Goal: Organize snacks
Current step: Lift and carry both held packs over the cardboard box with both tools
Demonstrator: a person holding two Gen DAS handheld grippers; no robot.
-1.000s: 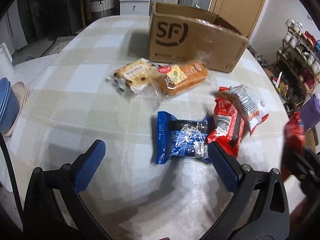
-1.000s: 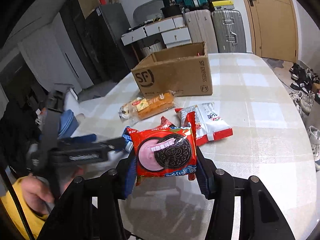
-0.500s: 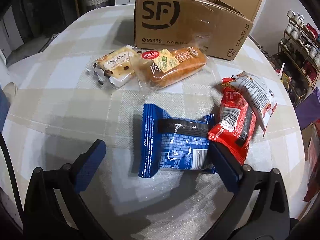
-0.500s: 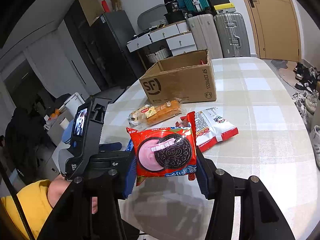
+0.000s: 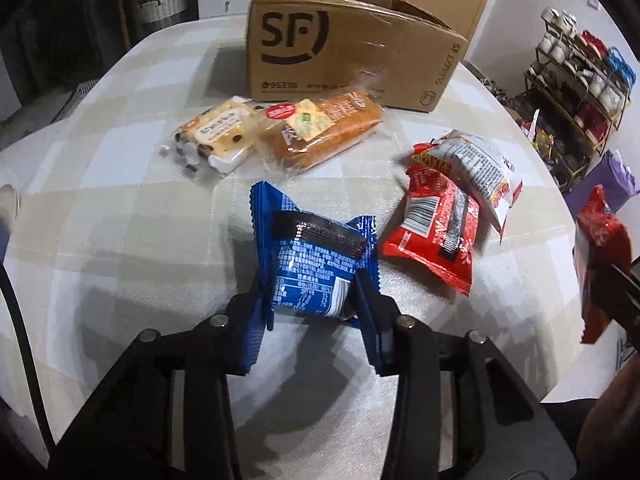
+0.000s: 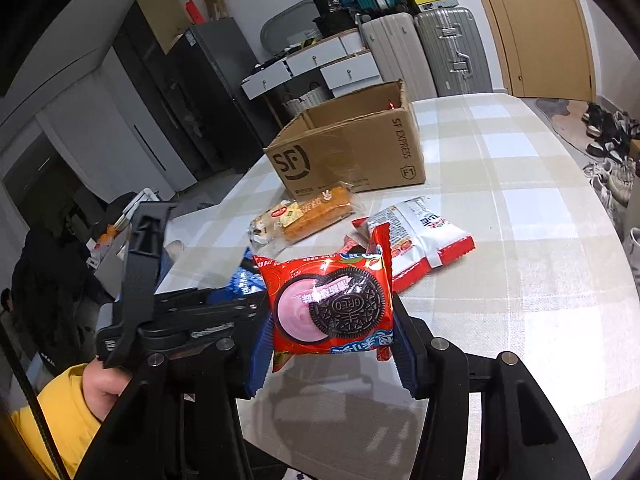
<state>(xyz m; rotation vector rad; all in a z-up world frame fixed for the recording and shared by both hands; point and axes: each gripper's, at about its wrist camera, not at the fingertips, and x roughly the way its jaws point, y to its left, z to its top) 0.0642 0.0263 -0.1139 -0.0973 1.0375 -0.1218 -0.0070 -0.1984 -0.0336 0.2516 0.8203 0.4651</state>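
Note:
A blue snack packet (image 5: 316, 256) lies back side up on the checked tablecloth. My left gripper (image 5: 312, 308) is closing on it, and its blue pads press the packet's two sides and crumple the wrapper. My right gripper (image 6: 332, 336) is shut on a red Oreo packet (image 6: 328, 308) and holds it upright above the table; the same packet (image 5: 600, 256) shows at the right edge of the left wrist view. An open SF cardboard box (image 5: 340, 48) stands at the far side of the table.
A red packet (image 5: 436, 224) and a white-and-red bag (image 5: 476, 160) lie right of the blue packet. Two wrapped cakes, one orange (image 5: 320, 128) and one pale (image 5: 216, 136), lie in front of the box. Suitcases (image 6: 448, 52) and drawers stand behind the table (image 6: 520, 280).
My left gripper moved in over the blue packet and went from wide open to shut on it. The right gripper kept its hold on the Oreo packet and barely moved.

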